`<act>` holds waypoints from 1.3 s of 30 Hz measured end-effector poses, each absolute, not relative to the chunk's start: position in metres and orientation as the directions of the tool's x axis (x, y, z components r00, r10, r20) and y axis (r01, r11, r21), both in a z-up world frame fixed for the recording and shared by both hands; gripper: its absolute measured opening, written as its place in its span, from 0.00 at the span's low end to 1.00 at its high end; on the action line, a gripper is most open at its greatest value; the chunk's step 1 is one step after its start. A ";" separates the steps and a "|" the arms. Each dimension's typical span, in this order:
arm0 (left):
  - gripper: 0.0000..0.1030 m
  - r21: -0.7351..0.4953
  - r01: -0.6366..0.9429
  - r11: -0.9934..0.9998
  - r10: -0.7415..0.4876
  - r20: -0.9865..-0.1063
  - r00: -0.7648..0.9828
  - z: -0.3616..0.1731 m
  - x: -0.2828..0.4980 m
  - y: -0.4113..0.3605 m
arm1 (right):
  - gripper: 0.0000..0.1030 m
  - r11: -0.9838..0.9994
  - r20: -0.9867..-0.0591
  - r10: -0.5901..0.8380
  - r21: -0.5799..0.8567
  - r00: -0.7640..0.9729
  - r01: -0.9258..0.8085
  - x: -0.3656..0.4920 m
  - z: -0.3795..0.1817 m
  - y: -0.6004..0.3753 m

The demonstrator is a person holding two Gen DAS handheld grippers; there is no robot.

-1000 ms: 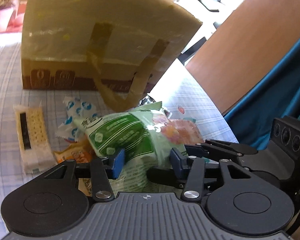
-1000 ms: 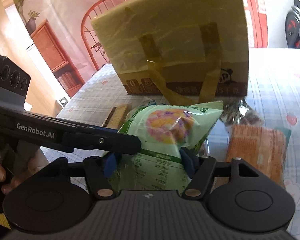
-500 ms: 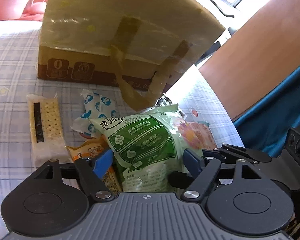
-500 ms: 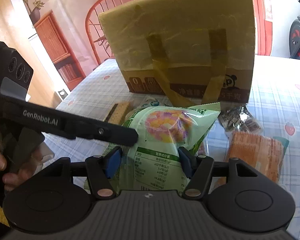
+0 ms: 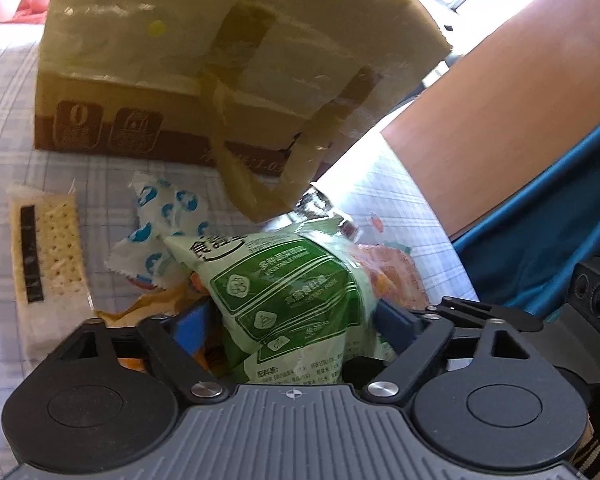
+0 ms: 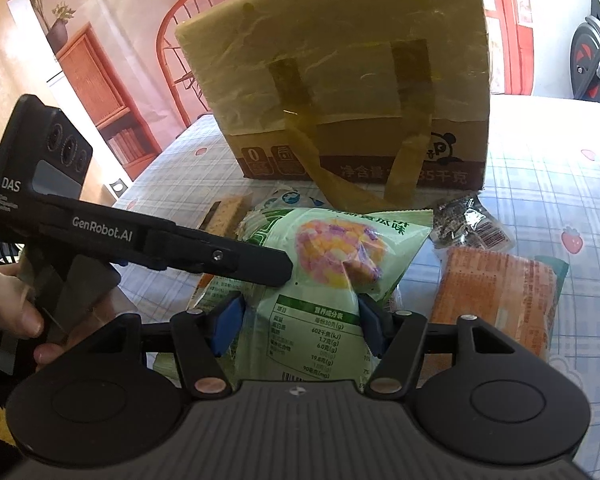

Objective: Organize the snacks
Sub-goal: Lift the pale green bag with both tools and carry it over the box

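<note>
Left wrist view: your left gripper [image 5: 296,320] has its blue pads spread, one on each side of the green bag [image 5: 296,292], with a visible gap on the left side, so the jaws are released around it rather than pinching. The bag sits near you on top of the snack pile; beyond it stands the box [image 5: 140,92], with a cracker pack [image 5: 48,248] to the left and a blue-dotted wrapper [image 5: 160,216] between them. An orange pack [image 5: 392,276] lies just right of the bag.

Right wrist view: your right gripper [image 6: 296,320] presses both pads against the same green bag [image 6: 328,272], so it looks to be grasping it. The left gripper [image 6: 236,260] reaches in from the left, its tip touching the bag.

You seem to be mid-handover, with the bag now carried by the right side. Next, draw the left tool clear, then lift the bag over the box flap without snagging the hanging tape [image 6: 328,184].
</note>
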State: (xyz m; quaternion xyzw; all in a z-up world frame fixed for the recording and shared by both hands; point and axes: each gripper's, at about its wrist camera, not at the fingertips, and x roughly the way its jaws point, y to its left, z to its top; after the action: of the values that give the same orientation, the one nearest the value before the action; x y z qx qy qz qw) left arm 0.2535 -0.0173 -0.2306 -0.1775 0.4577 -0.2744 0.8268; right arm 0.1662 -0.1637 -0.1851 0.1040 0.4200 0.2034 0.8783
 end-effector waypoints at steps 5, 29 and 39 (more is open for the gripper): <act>0.79 -0.529 0.350 0.773 -0.633 -0.618 0.466 -0.213 0.248 -0.014 | 0.60 0.898 -0.672 0.439 0.332 0.596 -0.288 0.162 -0.173 -0.163; 0.80 -0.391 0.427 0.816 -0.572 -0.430 0.699 -0.044 0.252 0.011 | 0.60 0.868 -0.421 0.486 0.129 0.766 -0.480 0.195 -0.028 -0.134; 0.80 -0.373 0.400 0.837 -0.537 -0.423 0.730 0.004 0.331 0.014 | 0.60 0.854 -0.359 0.518 0.166 0.777 -0.492 0.289 0.017 -0.151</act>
State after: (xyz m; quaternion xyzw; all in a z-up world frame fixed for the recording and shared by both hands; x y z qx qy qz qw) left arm 0.3309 0.0136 0.0035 -0.1291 0.2654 -0.2541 0.9210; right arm 0.2890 -0.1513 0.0167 0.0316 0.1995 0.2680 0.9420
